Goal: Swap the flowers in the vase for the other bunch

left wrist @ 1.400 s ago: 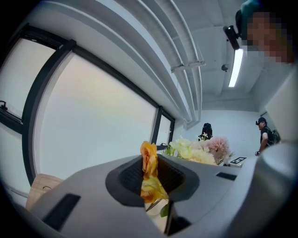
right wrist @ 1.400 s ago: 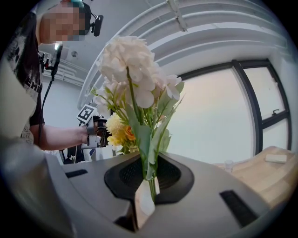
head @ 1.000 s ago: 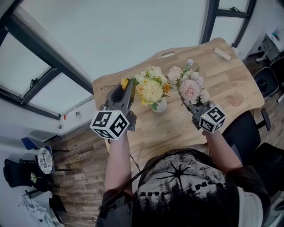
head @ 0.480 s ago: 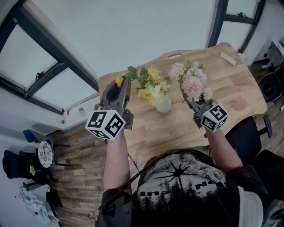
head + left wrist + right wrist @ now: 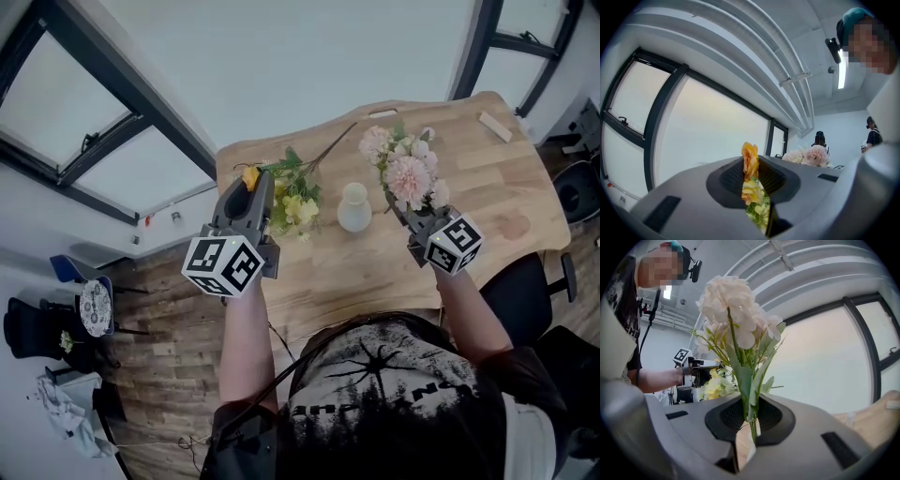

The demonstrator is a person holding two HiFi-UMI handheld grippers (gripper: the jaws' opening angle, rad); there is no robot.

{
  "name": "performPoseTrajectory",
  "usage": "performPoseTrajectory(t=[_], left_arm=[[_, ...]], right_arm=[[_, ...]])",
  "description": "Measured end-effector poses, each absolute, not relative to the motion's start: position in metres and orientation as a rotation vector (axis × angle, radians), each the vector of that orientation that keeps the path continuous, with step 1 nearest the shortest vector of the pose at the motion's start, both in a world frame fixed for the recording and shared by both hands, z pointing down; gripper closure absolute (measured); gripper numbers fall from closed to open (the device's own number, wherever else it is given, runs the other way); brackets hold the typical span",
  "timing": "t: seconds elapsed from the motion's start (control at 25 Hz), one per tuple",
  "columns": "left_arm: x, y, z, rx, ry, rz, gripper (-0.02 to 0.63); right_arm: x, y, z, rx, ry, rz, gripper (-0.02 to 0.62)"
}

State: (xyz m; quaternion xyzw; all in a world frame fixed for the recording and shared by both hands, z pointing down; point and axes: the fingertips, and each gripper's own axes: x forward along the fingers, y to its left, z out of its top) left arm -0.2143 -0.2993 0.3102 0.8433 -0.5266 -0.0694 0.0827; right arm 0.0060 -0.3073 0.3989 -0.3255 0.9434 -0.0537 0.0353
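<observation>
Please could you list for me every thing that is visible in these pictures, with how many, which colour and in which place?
light wooden table: one, pale brown, middle of the head view.
small white ceramic vase: one, white, empty, upright on the table between the two bunches.
bunch of yellow flowers: one, yellow and green, left of the vase, in the left claw.
bunch of pink and cream flowers: one, right of the vase, in the right claw.
small wooden block: one, pale, on the table's far right corner.
black chair: one, right of the table.
left claw: one, grey, shut on the yellow bunch.
right claw: one, grey, shut on the pink bunch's green stems.
</observation>
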Motion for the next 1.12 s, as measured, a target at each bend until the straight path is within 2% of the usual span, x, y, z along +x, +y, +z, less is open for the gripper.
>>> performPoseTrajectory(t=[0.76, 1.12], left_arm=[[-0.238, -0.26, 0.417, 2.33, -1.609, -0.067, 0.532], [-0.236, -0.26, 0.437, 2.296, -1.576, -0.049, 0.532]], right_arm=[[-0.024, -0.32, 0.368, -0.891, 2.906, -0.07, 0.555], [-0.05, -0.341, 0.373, -0.827, 2.924, -0.064, 0.555]])
